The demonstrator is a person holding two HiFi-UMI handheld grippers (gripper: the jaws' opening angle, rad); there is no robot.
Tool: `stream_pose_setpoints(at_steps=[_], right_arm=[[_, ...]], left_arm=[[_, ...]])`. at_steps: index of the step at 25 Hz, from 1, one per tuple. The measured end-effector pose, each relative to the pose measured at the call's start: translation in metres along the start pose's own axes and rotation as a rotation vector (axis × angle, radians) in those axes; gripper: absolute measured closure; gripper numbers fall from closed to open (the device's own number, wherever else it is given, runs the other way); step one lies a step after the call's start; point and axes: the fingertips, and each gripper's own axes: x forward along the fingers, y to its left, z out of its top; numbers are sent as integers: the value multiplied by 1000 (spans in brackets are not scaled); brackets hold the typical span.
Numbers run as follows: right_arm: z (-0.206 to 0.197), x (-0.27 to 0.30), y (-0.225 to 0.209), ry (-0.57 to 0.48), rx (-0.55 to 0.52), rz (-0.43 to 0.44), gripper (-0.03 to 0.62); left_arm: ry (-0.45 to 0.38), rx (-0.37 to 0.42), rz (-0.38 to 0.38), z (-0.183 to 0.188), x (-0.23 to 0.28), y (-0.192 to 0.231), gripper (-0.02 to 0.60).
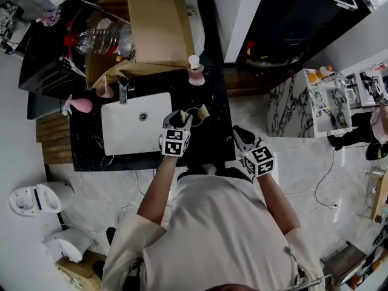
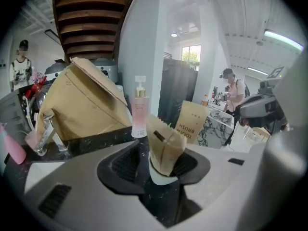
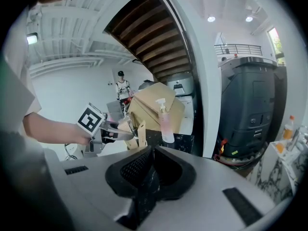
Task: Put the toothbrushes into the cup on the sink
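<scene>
A kraft-paper toothbrush packet (image 2: 163,143) stands upright in a small white cup (image 2: 161,176) on the black counter, right of the sink (image 1: 130,126). My left gripper (image 2: 158,163) is open around it, its ribbed pads (image 2: 126,165) clear of the paper; in the head view it (image 1: 182,117) points at the packets (image 1: 202,111). A second packet (image 2: 193,123), printed with a brush label, stands just behind. My right gripper (image 1: 241,133) hovers off the counter's right edge, shut and empty (image 3: 149,170). From it I see the left gripper (image 3: 103,129) and packets (image 3: 139,129).
A pink pump bottle (image 1: 195,71) stands at the counter's back. A large cardboard box (image 1: 151,23) with plastic bottles fills the back left behind the faucet (image 1: 124,90). A pink cup (image 1: 104,91) sits left of the faucet. People stand in the background.
</scene>
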Motion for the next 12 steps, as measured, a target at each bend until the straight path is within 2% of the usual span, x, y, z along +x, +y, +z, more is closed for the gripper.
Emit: stream_pose_setpoints(at_steps=[3,12], right_arm=[[0,-3,1,6,-5,7,554],[3,-3,10,-4,-30,46,553]], left_arm=[[-11,-14,5,-1,-4,-1,353],[-43,-39,-2,-5,-30,-14,353]])
